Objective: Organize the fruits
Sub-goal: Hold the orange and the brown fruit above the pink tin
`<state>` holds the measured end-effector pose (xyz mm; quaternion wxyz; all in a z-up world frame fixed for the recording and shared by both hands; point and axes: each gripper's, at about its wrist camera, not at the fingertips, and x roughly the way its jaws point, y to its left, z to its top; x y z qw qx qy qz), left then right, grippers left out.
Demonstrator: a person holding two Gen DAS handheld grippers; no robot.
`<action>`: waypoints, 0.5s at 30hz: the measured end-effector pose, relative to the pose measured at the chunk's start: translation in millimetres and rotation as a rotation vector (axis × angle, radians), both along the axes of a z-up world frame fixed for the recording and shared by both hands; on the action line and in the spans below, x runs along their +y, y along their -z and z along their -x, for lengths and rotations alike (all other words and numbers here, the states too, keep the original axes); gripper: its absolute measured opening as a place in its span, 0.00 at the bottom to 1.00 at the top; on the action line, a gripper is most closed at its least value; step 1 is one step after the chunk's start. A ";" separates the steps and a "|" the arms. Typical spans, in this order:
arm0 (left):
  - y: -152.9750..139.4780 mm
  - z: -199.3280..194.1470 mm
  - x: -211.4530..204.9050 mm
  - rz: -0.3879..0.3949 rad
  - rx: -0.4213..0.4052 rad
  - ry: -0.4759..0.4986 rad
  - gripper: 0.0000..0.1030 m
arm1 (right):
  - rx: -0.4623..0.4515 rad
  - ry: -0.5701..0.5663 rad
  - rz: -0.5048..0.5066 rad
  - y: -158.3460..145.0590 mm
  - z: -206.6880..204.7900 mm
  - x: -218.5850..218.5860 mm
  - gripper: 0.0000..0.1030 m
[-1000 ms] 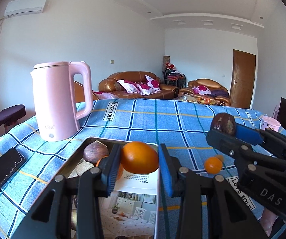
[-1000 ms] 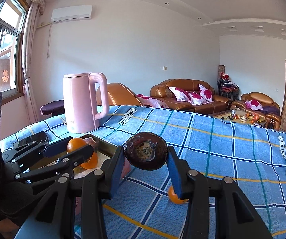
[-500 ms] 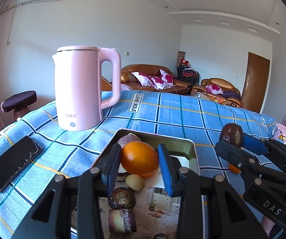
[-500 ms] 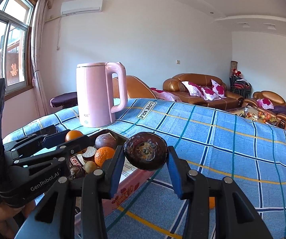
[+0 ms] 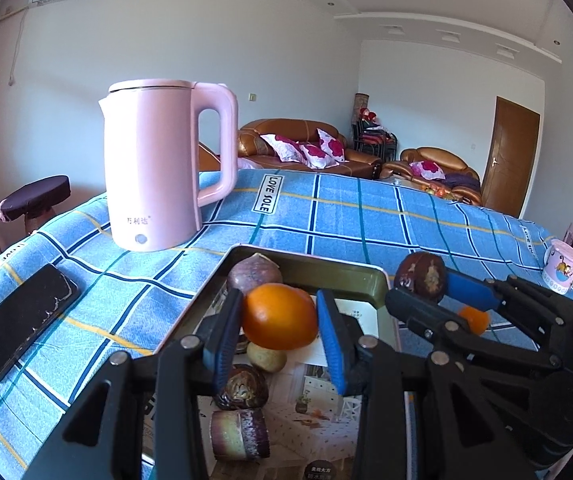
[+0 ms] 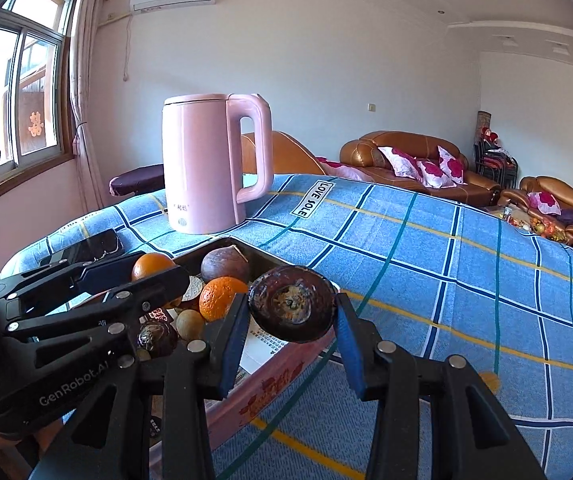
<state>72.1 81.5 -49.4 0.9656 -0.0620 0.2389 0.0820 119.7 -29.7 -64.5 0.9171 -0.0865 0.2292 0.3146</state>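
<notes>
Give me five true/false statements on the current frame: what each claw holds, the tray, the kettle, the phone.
1. The left claw grips an orange. True.
2. The right claw is open and holds nothing. False: it is shut on a dark brown fruit.
3. The tray already holds several fruits. True.
4. The pink kettle lies tipped on its side. False: it stands upright on the blue checked cloth.
5. The phone lies inside the tray. False: it lies on the cloth, left of the tray.
</notes>
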 end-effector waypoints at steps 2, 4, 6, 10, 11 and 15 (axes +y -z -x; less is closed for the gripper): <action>0.5 -0.9 2.2 0.007 0.006 0.000 0.38 | 0.010 -0.006 0.006 1.0 -2.7 2.0 0.43; 1.0 -1.0 3.6 0.010 0.011 -0.001 0.38 | 0.021 -0.017 0.008 1.5 -5.7 3.4 0.43; 2.0 -1.8 5.2 0.013 0.020 0.000 0.38 | 0.032 -0.030 0.011 2.9 -8.0 5.5 0.43; 4.4 -4.4 9.1 0.036 0.043 0.011 0.38 | 0.060 -0.056 0.012 5.8 -13.4 8.1 0.43; 4.8 -4.8 9.3 0.039 0.046 0.014 0.38 | 0.069 -0.062 0.011 6.5 -15.1 8.5 0.43; 6.1 -6.4 10.0 0.044 0.063 0.015 0.38 | 0.106 -0.085 0.003 9.3 -20.7 10.1 0.43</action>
